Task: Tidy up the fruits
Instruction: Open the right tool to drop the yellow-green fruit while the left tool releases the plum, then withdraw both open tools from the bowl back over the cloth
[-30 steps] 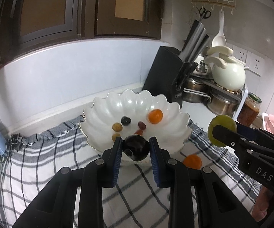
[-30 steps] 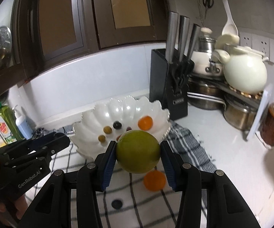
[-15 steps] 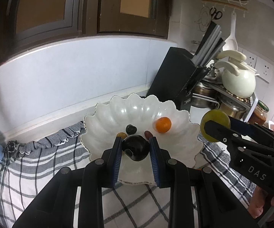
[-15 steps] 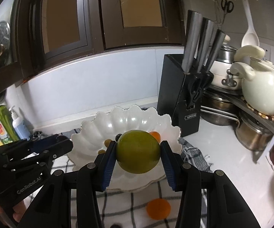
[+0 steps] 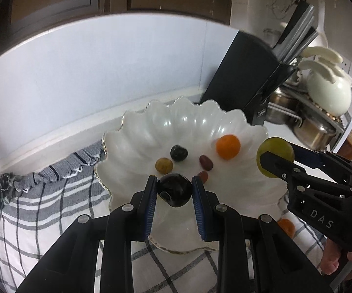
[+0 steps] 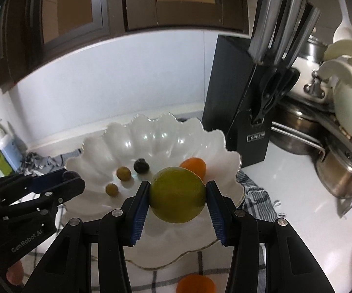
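A white scalloped bowl [image 5: 166, 131] [image 6: 151, 134] sits on a checked cloth and holds an orange [image 5: 227, 146] [image 6: 193, 166], a dark grape [image 5: 179, 152] [image 6: 141, 165], yellow-green grapes [image 5: 163, 165] [image 6: 123, 173] and red grapes [image 5: 205, 162]. My left gripper [image 5: 174, 190] is shut on a dark plum [image 5: 174, 193] over the bowl's near side. My right gripper [image 6: 177, 195] is shut on a green lime [image 6: 177, 194] [image 5: 274, 157] over the bowl's right side. Each gripper shows in the other's view: the right gripper [image 5: 271, 161], the left gripper [image 6: 71, 183].
Another orange [image 6: 195, 283] [image 5: 285, 228] lies on the checked cloth [image 5: 41, 200] in front of the bowl. A black knife block [image 6: 239, 112] stands right behind the bowl. Pots and a white kettle [image 6: 351, 112] are at far right. Soap bottles [image 6: 5, 144] stand at left.
Both grippers have moved forward with their fruit, from in front of the bowl to over it. The bowl looks nearer and larger.
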Tool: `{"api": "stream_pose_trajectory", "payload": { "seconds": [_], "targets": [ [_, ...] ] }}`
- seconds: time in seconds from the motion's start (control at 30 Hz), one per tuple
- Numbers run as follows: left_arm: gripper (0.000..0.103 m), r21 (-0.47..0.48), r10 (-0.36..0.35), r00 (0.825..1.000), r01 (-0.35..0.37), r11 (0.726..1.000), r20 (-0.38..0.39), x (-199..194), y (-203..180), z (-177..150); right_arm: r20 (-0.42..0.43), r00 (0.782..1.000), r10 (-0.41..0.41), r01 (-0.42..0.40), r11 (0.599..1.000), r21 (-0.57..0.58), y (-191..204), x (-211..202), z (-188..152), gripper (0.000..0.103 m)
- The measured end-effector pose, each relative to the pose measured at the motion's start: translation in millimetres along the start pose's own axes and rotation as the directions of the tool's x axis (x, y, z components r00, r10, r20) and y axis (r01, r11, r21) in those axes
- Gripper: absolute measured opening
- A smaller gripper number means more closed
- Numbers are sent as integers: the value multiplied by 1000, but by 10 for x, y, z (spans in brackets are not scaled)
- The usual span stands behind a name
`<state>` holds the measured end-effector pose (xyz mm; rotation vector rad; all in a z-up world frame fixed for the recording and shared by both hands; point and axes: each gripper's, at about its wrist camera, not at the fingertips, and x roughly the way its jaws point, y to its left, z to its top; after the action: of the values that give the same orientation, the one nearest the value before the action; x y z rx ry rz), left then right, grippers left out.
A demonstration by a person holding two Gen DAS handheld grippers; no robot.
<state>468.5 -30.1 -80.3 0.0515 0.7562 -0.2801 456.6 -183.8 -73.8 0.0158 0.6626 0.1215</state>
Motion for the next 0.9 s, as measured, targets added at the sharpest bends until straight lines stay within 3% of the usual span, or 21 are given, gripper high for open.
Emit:
{"api": "stream_pose_trajectory", "payload": {
  "seconds": [0.47,0.53,0.63,0.9],
  "targets": [
    [31,11,14,995,-13,1000,-97,352,-12,-57,-99,995,4,-7,999,-35,5,390,-63,48],
    [47,16,18,995,-17,1000,-95,357,-18,-56,-115,993,15,-18,1000,-23,-12,436,-77,49],
    [52,17,24,996,-23,1000,-83,332,-17,-47,-103,995,-3,1,1000,-16,-35,422,-77,62],
    [62,35,69,997,-68,997,-37,134,-18,-60,-69,997,-40,41,999,14,-121,199,-86,62]
  ]
}}
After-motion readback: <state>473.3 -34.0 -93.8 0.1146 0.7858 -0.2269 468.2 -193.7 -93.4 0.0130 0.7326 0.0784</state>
